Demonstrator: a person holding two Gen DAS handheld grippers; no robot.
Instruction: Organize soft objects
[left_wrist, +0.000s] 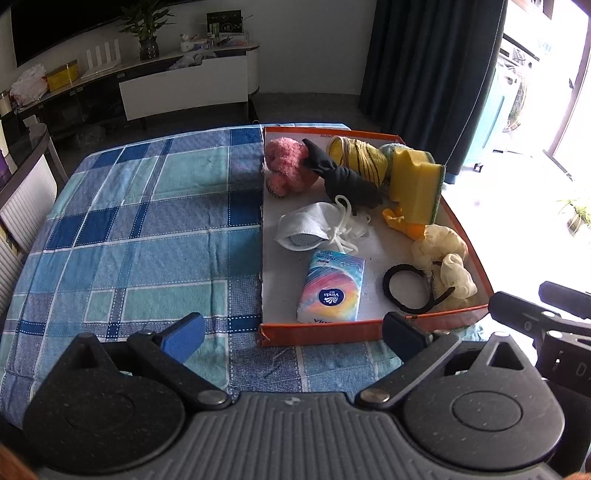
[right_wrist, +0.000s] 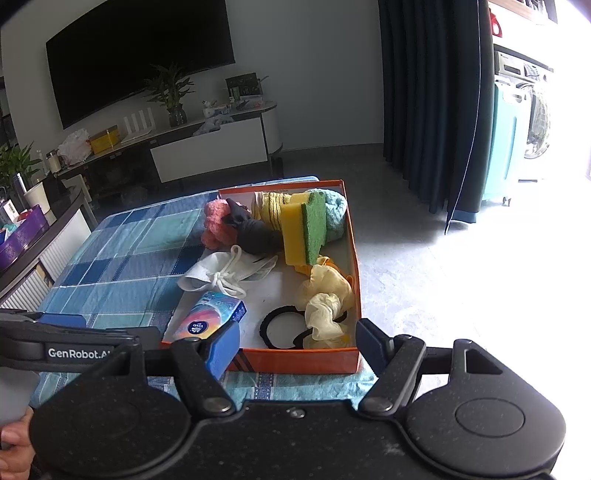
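Left tool (left_wrist: 293, 334): jaws wide apart, nothing between the blue pads; it hangs over the near edge of the desk, in front of the box's near left corner, touching nothing.
Right tool (right_wrist: 297, 345): jaws spread wide, empty; its pads straddle the box's near wall from just outside, and no contact can be told.
Box (left_wrist: 325, 330): orange, shallow, open-topped, on the right half of the desk, holding all the soft things.
Desk (left_wrist: 147, 229): covered with a blue and teal checked cloth; its left half is bare cloth.
Tissue pack (left_wrist: 332, 290): rainbow wrapper, flat at the near left of the box.
Mask (left_wrist: 306, 229): white, cords knotted, just beyond the tissue pack.
Hair tie (left_wrist: 410, 288): black loop, near right, touching the scrunchie.
Scrunchie (left_wrist: 443, 258): pale yellow, against the right wall.
Sponge (left_wrist: 415, 184): yellow with a green face, on edge at the far right.
Black cloth (left_wrist: 347, 177): rolled, far middle, between the pink fluff and the sponge.
Pink fluff (left_wrist: 288, 164): far left corner.
Striped roll (left_wrist: 362, 157): yellow with dark stripes, at the far wall behind the black cloth.
Hand (right_wrist: 14, 443): partly seen at the near left edge of the right wrist view.
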